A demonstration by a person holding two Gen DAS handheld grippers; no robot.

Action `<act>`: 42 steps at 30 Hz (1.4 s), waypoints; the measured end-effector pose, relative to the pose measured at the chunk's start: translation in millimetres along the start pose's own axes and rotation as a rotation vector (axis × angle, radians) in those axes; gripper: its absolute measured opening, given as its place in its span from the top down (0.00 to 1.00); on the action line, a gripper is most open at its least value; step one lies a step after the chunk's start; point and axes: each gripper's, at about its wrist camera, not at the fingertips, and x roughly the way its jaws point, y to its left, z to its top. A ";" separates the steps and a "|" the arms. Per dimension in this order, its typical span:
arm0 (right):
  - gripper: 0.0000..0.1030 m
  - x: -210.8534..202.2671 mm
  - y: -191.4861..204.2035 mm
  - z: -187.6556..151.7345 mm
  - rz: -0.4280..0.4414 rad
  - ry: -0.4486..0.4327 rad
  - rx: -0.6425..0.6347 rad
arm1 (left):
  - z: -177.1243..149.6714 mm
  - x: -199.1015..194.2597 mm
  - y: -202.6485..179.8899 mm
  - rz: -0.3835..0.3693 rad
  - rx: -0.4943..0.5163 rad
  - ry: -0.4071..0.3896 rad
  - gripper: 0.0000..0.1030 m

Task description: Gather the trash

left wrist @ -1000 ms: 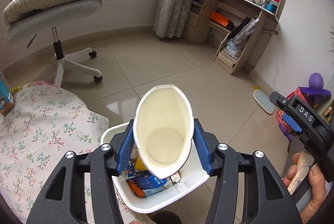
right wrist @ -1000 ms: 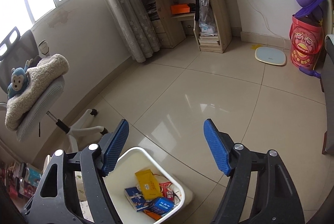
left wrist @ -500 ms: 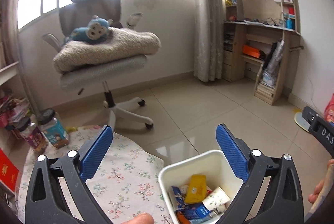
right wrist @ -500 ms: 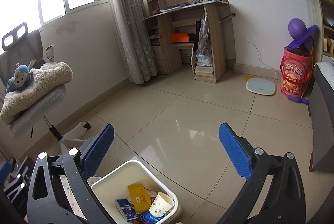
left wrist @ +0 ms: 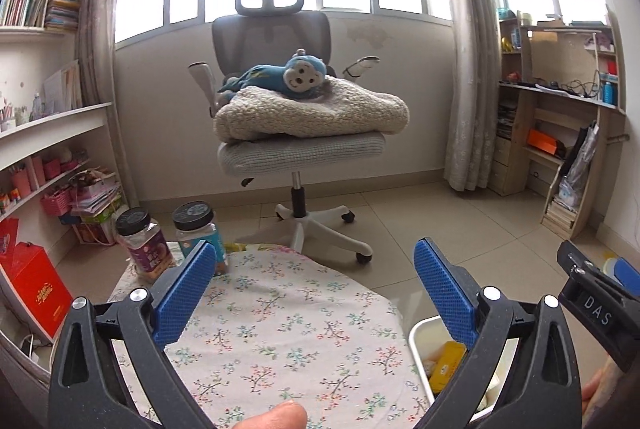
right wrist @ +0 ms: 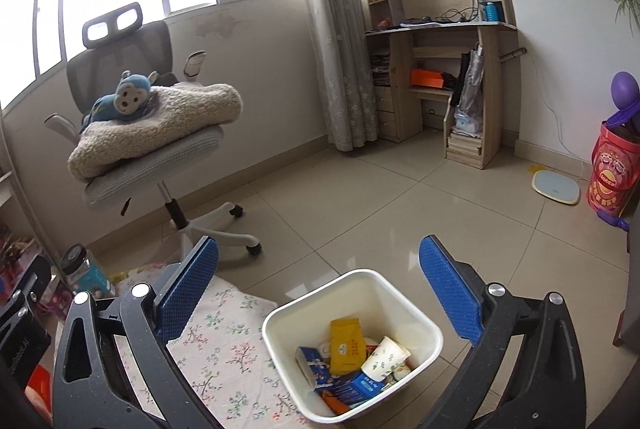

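A white trash bin (right wrist: 424, 321) stands on the floor beside a round table with a floral cloth (left wrist: 288, 321). Inside lie a white paper cup (right wrist: 385, 353), a yellow packet (right wrist: 346, 345) and blue cartons (right wrist: 352, 387). My right gripper (right wrist: 320, 293) hangs open above and behind the bin, nothing between its blue pads. My left gripper (left wrist: 314, 293) is open over the tablecloth, empty. In the left wrist view the bin (left wrist: 418, 339) shows only partly, behind the right finger. The right gripper's body (left wrist: 596, 309) shows at that view's right edge.
Two lidded jars (left wrist: 146, 243) stand at the table's far edge. A grey office chair (left wrist: 296, 145) with a blanket and a blue monkey toy stands behind. Shelves (left wrist: 44, 165) line the left wall, a wooden desk (right wrist: 444, 77) the right. A scale (right wrist: 556, 187) lies on the tiled floor.
The left gripper let the paper cup go; the cup now lies in the bin. Both grippers opened wide, drew back and tilted up, bringing the chair and window into view.
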 end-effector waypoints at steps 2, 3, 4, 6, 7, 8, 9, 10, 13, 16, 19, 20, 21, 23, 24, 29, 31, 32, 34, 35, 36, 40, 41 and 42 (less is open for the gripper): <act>0.06 -3.4 21.1 -6.0 0.014 -0.018 -0.035 | -3.3 1.1 20.8 0.014 -0.022 0.017 0.06; 0.06 -5.8 31.4 -8.4 0.021 -0.032 -0.053 | -5.3 2.7 31.6 0.023 -0.034 0.028 0.06; 0.06 -8.0 41.8 -11.3 0.029 -0.045 -0.070 | -7.6 4.0 42.1 0.032 -0.048 0.036 0.06; 0.06 -11.4 60.1 -17.0 0.048 -0.065 -0.099 | -12.5 7.2 62.4 0.053 -0.075 0.052 0.06; 0.06 -12.6 67.7 -19.7 0.063 -0.068 -0.112 | -15.3 9.2 71.4 0.061 -0.086 0.065 0.06; 0.06 -13.3 75.4 -22.3 0.073 -0.065 -0.127 | -17.1 11.6 79.7 0.069 -0.095 0.079 0.06; 0.06 -13.6 83.0 -25.4 0.078 -0.062 -0.141 | -19.6 14.5 88.2 0.076 -0.105 0.093 0.06; 0.06 -13.3 90.5 -28.2 0.085 -0.058 -0.152 | -22.6 16.7 96.0 0.079 -0.113 0.107 0.07; 0.06 -11.1 110.0 -35.2 0.112 -0.041 -0.176 | -31.4 22.2 117.1 0.099 -0.137 0.142 0.06; 0.06 -10.3 128.6 -42.4 0.135 -0.025 -0.194 | -37.9 26.1 132.5 0.117 -0.150 0.168 0.06; 0.06 -9.7 141.4 -48.9 0.154 -0.005 -0.209 | -41.2 26.7 142.2 0.140 -0.149 0.171 0.07; 0.06 -9.7 145.0 -51.2 0.158 -0.003 -0.213 | -42.0 26.1 144.9 0.146 -0.151 0.170 0.07; 0.06 -9.8 147.5 -52.7 0.161 -0.002 -0.219 | -42.8 25.3 147.3 0.150 -0.153 0.170 0.07; 0.06 -10.4 151.5 -55.4 0.164 -0.001 -0.229 | -44.3 24.8 151.1 0.156 -0.158 0.175 0.06; 0.06 -10.6 152.5 -56.0 0.165 -0.001 -0.233 | -45.4 24.7 152.6 0.159 -0.160 0.179 0.06; 0.06 -9.5 153.0 -55.0 0.168 0.003 -0.235 | -48.5 28.4 157.9 0.168 -0.164 0.196 0.07; 0.06 -8.4 152.9 -55.1 0.169 0.007 -0.233 | -49.4 28.3 158.0 0.166 -0.167 0.199 0.07; 0.06 -7.7 152.4 -55.3 0.168 0.009 -0.231 | -49.4 28.3 157.6 0.166 -0.167 0.199 0.07; 0.06 -6.6 152.0 -55.1 0.167 0.013 -0.230 | -49.1 27.7 156.4 0.166 -0.165 0.195 0.06; 0.06 -6.5 151.7 -55.2 0.168 0.014 -0.230 | -48.9 27.5 156.0 0.166 -0.164 0.193 0.07; 0.06 -6.5 151.2 -55.1 0.168 0.013 -0.230 | -48.8 27.1 155.5 0.166 -0.163 0.191 0.07; 0.06 -6.4 151.6 -55.7 0.169 0.012 -0.234 | -49.4 28.8 154.1 0.167 -0.157 0.194 0.07; 0.06 -6.3 151.9 -55.8 0.170 0.013 -0.234 | -49.8 29.0 153.9 0.166 -0.157 0.195 0.07; 0.06 -6.2 151.9 -56.3 0.171 0.014 -0.234 | -50.1 29.4 153.8 0.166 -0.157 0.196 0.07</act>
